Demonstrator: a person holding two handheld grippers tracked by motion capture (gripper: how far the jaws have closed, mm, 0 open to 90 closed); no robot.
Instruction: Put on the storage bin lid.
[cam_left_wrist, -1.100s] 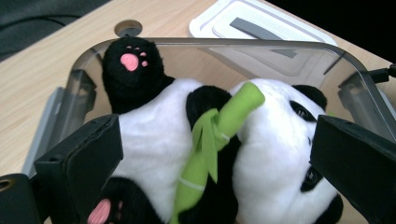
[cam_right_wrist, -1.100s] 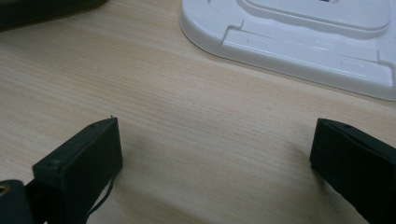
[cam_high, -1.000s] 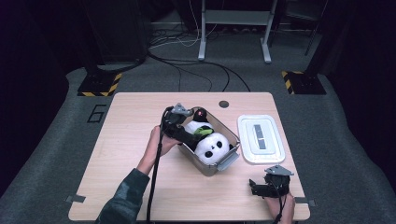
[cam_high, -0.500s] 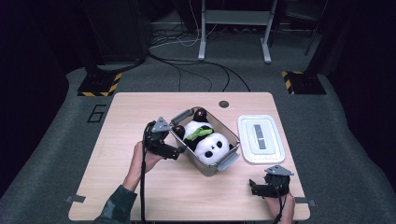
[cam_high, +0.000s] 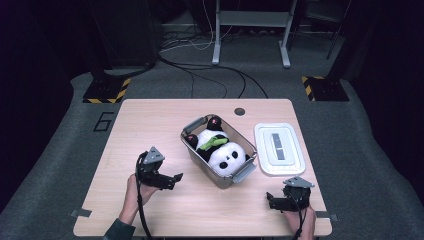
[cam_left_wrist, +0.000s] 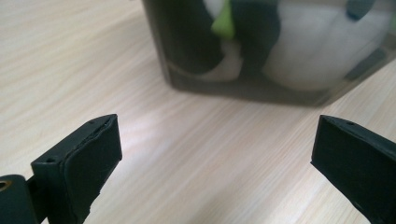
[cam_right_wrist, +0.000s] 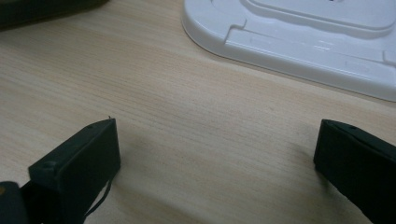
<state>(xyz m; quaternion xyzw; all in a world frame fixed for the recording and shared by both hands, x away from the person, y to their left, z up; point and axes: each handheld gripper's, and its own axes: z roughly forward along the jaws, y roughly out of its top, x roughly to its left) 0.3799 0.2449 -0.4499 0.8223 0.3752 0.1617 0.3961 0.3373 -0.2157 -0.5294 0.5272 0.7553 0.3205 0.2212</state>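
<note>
A panda plush (cam_high: 224, 151) with a green leaf lies inside a clear bin (cam_high: 192, 149) at the table's middle. My left gripper (cam_high: 173, 179) rests on the table left of the bin, apart from it, open and holding nothing. In the left gripper view its gripper (cam_left_wrist: 215, 140) points at the bin's wall (cam_left_wrist: 243, 88), with the plush (cam_left_wrist: 308, 60) showing blurred through it. The white lid (cam_high: 278, 148) lies flat to the right of the bin. My right gripper (cam_high: 270, 201) sits near the front right edge, open and bare. Ahead of that gripper (cam_right_wrist: 217, 144) in its own view is the lid (cam_right_wrist: 299, 37).
The wooden table (cam_high: 150, 120) carries a small dark round hole (cam_high: 240, 111) at its back edge. Cables and a metal stand (cam_high: 250, 30) are on the floor behind. Bare tabletop lies at the left and along the front between the two hands.
My left gripper has drawn back from over the bin to the tabletop at its left and front. The right gripper has stayed put.
</note>
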